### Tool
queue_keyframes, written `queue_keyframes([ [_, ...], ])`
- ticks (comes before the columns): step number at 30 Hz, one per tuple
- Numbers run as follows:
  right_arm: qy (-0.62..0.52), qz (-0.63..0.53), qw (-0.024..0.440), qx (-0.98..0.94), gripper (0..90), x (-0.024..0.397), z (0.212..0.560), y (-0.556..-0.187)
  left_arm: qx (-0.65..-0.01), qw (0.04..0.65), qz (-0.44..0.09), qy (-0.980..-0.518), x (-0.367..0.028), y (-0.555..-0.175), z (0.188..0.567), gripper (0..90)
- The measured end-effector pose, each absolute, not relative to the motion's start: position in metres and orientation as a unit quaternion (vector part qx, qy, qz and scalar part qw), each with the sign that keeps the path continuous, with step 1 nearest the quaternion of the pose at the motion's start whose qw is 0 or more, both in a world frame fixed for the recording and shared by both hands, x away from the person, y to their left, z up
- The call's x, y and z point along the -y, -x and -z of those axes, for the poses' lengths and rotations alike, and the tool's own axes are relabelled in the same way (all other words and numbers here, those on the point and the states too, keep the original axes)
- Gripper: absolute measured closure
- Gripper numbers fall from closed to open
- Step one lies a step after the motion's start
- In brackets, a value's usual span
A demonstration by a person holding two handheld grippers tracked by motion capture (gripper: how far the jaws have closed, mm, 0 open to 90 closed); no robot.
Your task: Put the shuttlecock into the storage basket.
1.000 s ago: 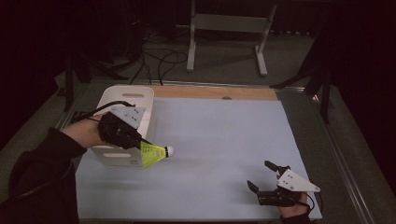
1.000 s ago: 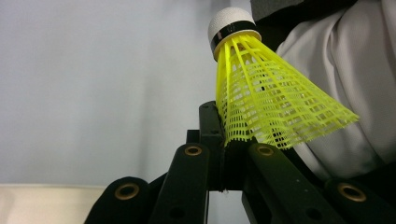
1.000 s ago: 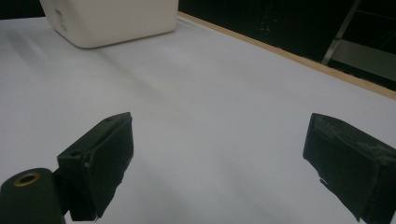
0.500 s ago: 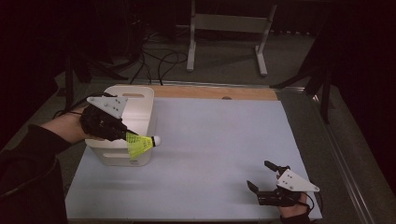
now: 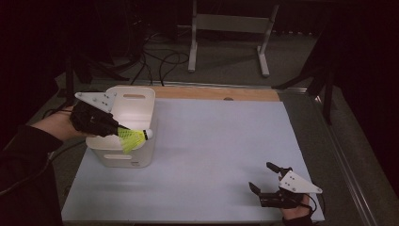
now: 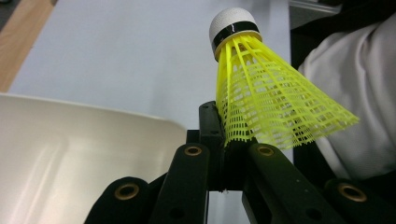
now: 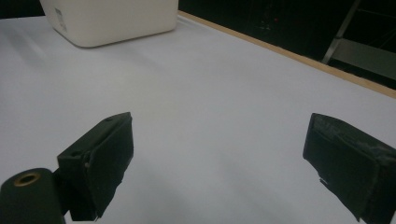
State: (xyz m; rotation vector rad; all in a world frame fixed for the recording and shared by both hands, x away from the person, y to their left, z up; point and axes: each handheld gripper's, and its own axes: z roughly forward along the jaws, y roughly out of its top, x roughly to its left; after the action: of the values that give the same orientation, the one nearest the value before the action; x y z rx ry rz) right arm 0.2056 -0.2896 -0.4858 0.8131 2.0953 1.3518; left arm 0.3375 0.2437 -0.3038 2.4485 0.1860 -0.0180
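A yellow shuttlecock [image 5: 132, 139] with a white cork tip hangs over the open top of a white bin [image 5: 123, 126] at the table's left. My left gripper [image 5: 120, 132] is shut on the edge of its mesh skirt. In the left gripper view the shuttlecock [image 6: 266, 98] juts up from my left gripper [image 6: 231, 144], cork end away from the jaws, with the bin's pale inner wall [image 6: 70, 158] below. My right gripper [image 5: 266, 181] rests near the table's front right corner, open. In the right gripper view my right gripper [image 7: 219, 158] has nothing between its jaws.
A pale blue mat [image 5: 211, 150] covers the table, with a wooden strip [image 5: 211, 93] along its far edge. A metal stand [image 5: 230, 33] and cables lie on the dark floor beyond. The white bin [image 7: 109, 18] stands far across the mat in the right gripper view.
My left gripper has carried the shuttlecock leftward from above the mat beside the bin to over the bin's opening. The right gripper has stayed where it was.
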Motion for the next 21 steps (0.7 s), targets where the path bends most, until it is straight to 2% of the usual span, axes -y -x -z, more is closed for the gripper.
queue_keyframes([
  [21, -0.299, -0.497, 0.256, -0.773, 8.5, 0.29, 0.486, -0.206, -0.125, 0.352, -0.046, -0.926, -0.277, -0.349, 0.322, 89.5],
])
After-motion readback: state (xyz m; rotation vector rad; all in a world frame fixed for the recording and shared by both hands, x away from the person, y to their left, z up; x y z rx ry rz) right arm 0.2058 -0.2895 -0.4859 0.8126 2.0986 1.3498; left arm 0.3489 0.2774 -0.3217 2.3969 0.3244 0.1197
